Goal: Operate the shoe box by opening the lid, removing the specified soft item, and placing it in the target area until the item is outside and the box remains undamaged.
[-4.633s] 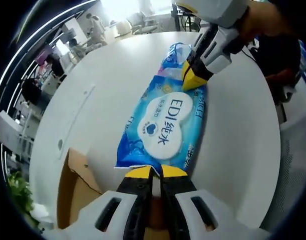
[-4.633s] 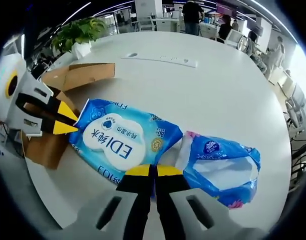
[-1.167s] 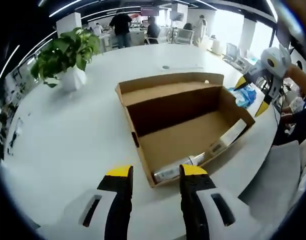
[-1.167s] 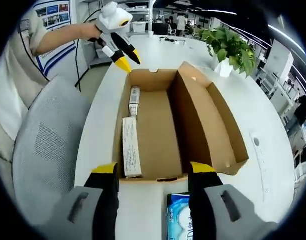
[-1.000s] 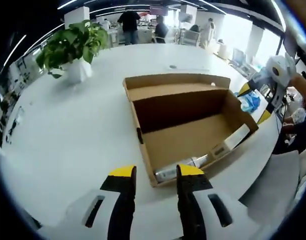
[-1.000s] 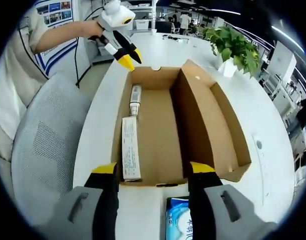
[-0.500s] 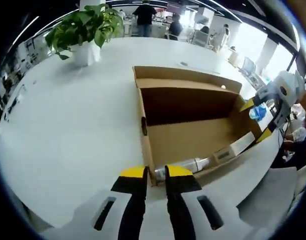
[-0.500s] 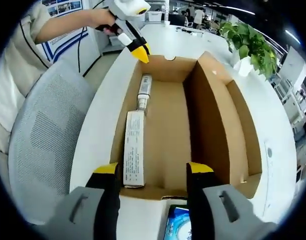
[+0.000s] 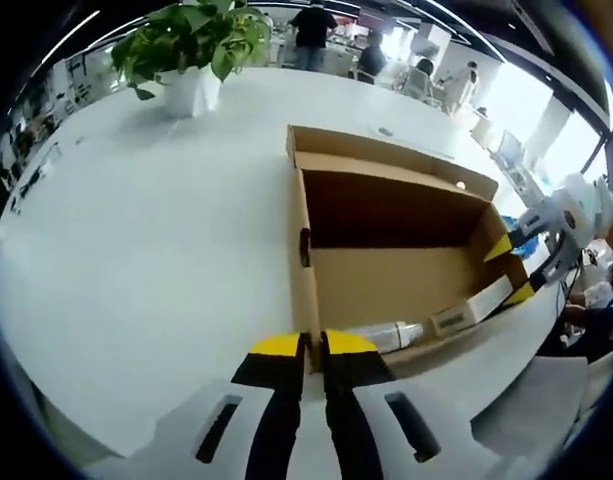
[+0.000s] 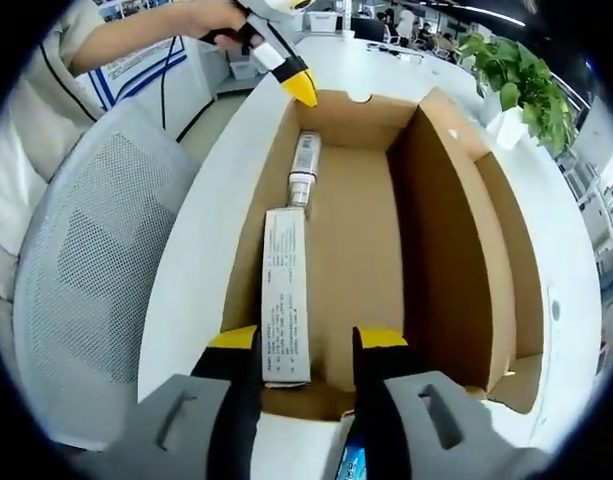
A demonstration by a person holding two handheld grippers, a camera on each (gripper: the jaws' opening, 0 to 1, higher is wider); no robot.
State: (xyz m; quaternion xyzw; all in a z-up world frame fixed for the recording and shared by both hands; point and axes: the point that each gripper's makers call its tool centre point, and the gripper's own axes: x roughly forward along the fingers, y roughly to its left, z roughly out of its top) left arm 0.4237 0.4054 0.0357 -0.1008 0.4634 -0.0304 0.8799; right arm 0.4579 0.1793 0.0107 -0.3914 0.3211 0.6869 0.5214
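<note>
Open shoe box (image 10: pixel 386 230) lengthwise between both grippers. Left gripper (image 9: pixel 311 345): jaws pinched on near end wall. Right gripper (image 10: pixel 306 340): jaws apart, straddling far end wall.

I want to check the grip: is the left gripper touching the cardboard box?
Touching. In the left gripper view, the left gripper has its jaws shut on the cardboard box wall.
</note>
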